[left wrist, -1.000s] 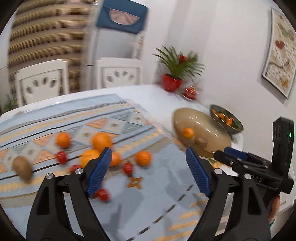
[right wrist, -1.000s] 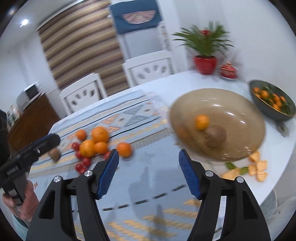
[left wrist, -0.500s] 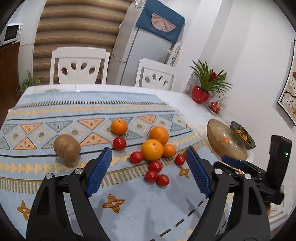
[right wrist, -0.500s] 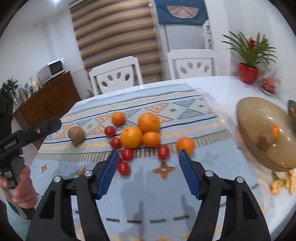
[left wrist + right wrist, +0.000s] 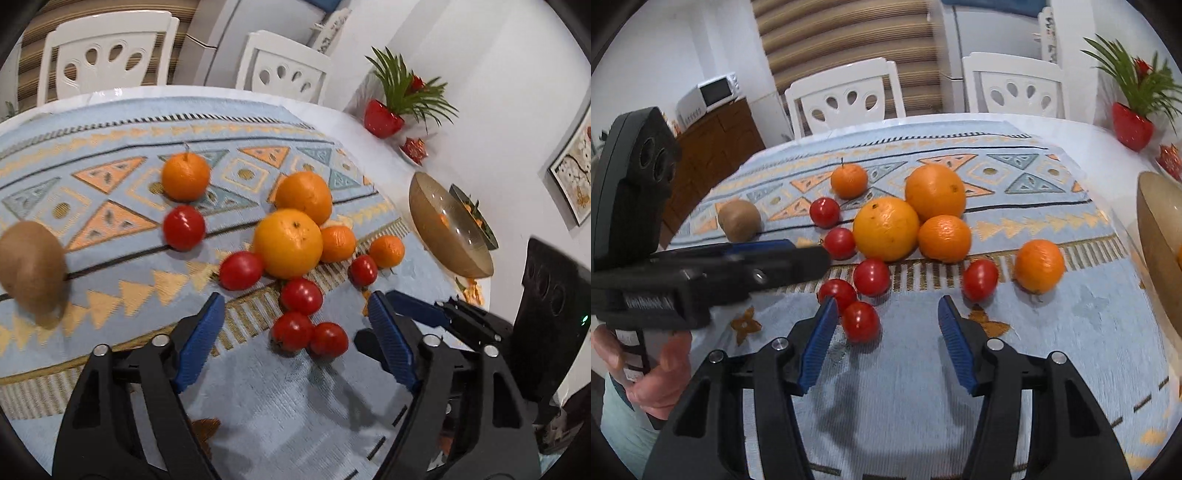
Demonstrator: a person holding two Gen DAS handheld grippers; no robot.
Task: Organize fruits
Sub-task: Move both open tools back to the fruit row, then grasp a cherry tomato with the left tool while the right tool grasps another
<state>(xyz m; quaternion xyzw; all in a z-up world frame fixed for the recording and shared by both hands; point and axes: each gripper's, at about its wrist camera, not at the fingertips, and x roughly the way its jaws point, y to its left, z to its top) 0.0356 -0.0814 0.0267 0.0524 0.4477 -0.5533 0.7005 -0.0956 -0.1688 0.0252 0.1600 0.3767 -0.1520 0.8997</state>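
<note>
Both the left gripper [image 5: 295,317] and the right gripper [image 5: 884,314] hover with fingers spread, gripping nothing, just short of the fruits: oranges and tomatoes clustered around the big orange [image 5: 886,229], a kiwi [image 5: 739,220] well beyond them

A white counter [image 5: 1082,129] carries a pale blue patterned cloth [image 5: 1015,354]. On the cloth lie two large oranges [image 5: 886,228], touching, small mandarins [image 5: 1039,265], scattered red tomatoes [image 5: 871,277] and a brown kiwi [image 5: 739,220] off to the left. On the bare counter right of the cloth stand an amber glass bowl [image 5: 448,229], a red plant pot [image 5: 382,120] and a dark bowl [image 5: 484,229] behind the glass one.
</note>
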